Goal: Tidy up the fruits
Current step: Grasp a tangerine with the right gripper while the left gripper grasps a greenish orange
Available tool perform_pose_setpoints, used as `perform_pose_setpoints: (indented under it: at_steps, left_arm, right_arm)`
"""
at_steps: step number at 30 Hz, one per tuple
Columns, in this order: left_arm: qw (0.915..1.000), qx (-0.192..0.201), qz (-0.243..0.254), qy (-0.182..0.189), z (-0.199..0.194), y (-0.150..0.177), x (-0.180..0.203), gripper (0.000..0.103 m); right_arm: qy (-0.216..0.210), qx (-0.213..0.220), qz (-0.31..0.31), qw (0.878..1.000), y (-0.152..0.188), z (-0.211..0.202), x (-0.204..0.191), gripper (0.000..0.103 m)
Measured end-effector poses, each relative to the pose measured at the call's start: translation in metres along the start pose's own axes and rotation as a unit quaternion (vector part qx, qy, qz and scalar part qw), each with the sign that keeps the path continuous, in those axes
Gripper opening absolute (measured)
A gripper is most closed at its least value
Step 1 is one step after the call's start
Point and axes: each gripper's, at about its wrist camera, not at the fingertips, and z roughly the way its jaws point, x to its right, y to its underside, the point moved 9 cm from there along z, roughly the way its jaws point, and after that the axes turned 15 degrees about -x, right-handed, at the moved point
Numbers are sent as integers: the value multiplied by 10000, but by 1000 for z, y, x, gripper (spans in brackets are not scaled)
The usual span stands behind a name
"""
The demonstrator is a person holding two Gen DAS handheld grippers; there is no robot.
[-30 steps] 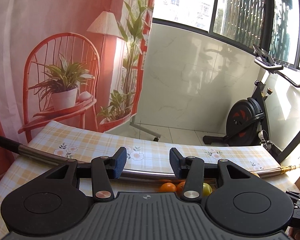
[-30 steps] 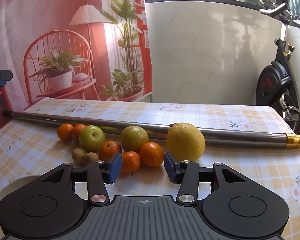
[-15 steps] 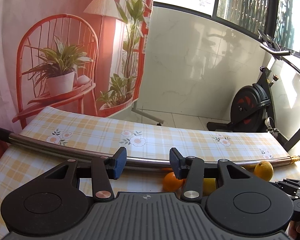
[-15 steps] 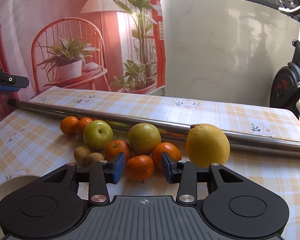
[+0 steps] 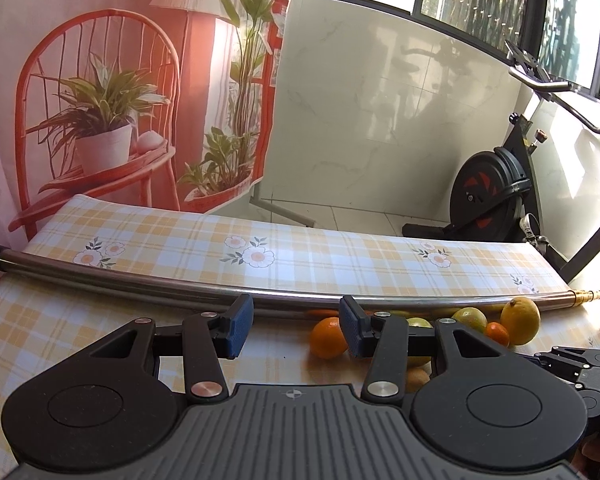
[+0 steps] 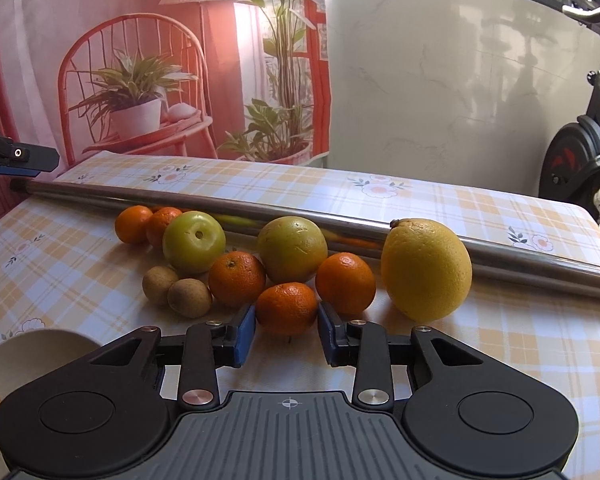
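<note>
Straddling the nearest tangerine [image 6: 287,307] with right gripper [image 6: 287,330] jaws apart, not clamped; squeeze gently, mind neighbours at 11 and 1; left gripper [image 5: 296,330] spread, empty

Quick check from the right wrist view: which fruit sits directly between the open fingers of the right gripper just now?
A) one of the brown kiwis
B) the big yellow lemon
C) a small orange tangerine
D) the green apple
C: the right gripper is open with a small orange tangerine framed between its blue pads, not yet clamped; the lemon lies off to the right.
</note>
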Motion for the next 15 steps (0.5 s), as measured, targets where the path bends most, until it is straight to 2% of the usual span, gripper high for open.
perform_pose_setpoints:
  at_steps: [5,15]
  left_arm:
    - [9999,-55,99,67,3,2,5,50]
    - [9993,-195,255,166,10,10,17,50]
  right_arm:
    - [-155,79,147,9997,2,-1,3,32]
    - [-200,152,197,9995,-4,2,4,32]
